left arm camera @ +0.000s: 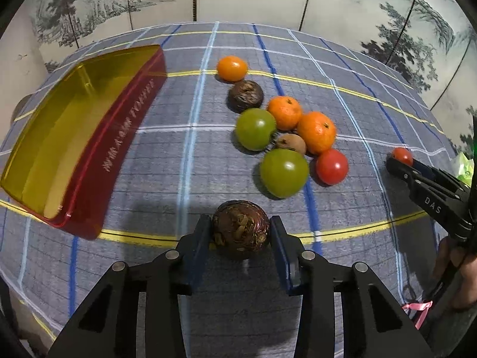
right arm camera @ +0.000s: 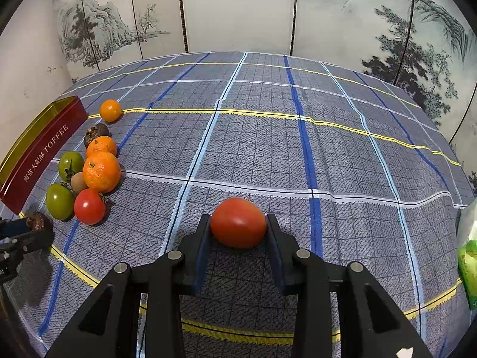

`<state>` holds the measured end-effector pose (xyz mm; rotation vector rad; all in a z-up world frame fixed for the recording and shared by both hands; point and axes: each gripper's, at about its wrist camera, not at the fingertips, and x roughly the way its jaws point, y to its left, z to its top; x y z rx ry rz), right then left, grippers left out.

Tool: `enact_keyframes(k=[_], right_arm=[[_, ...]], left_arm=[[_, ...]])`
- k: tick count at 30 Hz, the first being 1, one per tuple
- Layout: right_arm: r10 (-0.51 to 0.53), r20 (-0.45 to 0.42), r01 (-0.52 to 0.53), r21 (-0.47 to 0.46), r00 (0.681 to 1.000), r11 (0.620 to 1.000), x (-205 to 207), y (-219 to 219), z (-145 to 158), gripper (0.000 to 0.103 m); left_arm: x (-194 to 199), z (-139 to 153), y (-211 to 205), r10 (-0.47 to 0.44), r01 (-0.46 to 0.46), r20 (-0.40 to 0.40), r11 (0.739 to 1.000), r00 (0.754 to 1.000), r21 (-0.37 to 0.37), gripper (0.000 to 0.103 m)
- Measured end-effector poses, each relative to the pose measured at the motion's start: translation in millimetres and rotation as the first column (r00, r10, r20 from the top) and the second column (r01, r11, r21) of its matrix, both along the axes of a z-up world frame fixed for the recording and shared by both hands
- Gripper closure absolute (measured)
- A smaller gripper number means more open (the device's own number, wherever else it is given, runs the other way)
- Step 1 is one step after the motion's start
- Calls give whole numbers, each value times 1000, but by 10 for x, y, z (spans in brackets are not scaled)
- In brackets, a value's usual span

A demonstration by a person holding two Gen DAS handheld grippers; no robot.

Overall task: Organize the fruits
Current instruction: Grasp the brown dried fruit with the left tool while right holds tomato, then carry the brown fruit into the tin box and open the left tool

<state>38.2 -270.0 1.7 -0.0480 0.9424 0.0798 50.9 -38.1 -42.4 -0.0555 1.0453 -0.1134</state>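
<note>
My left gripper point(left arm camera: 241, 223) is shut on a dark brown wrinkled fruit point(left arm camera: 241, 234) just above the checked cloth; it also shows at the left edge of the right wrist view, left gripper point(right arm camera: 31, 228), fruit point(right arm camera: 37, 220). My right gripper point(right arm camera: 238, 220) is shut on a red tomato point(right arm camera: 238, 223), also visible in the left wrist view as right gripper point(left arm camera: 398, 161) and tomato point(left arm camera: 403, 155). A loose cluster lies between them: mandarins point(left arm camera: 316, 131), green tomatoes point(left arm camera: 283, 173), a red tomato point(left arm camera: 331, 166), a kiwi point(left arm camera: 290, 143), another brown fruit point(left arm camera: 245, 95). An open red tin point(left arm camera: 119, 137) with a gold inside sits at the left.
A blue-grey checked tablecloth point(right arm camera: 268, 149) covers the table. A painted folding screen point(right arm camera: 238, 9) stands right behind its far edge. Green packaging point(right arm camera: 468, 268) lies at the right edge. A pink ribbon point(left arm camera: 417, 308) hangs near a hand point(left arm camera: 447, 256) at lower right.
</note>
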Motion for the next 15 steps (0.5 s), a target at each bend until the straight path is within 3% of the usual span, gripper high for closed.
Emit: enact_keyframes(k=[8, 15], right_arm=[[0, 0, 0, 0, 1000, 1000, -1, 1, 1, 69], [0, 0, 0, 0, 1000, 1000, -1, 2, 2, 69]], left_arm=[[35, 248, 242, 28, -29, 62, 1000, 998, 6, 62], [161, 499, 706, 109, -116, 127, 992, 986, 44, 62]])
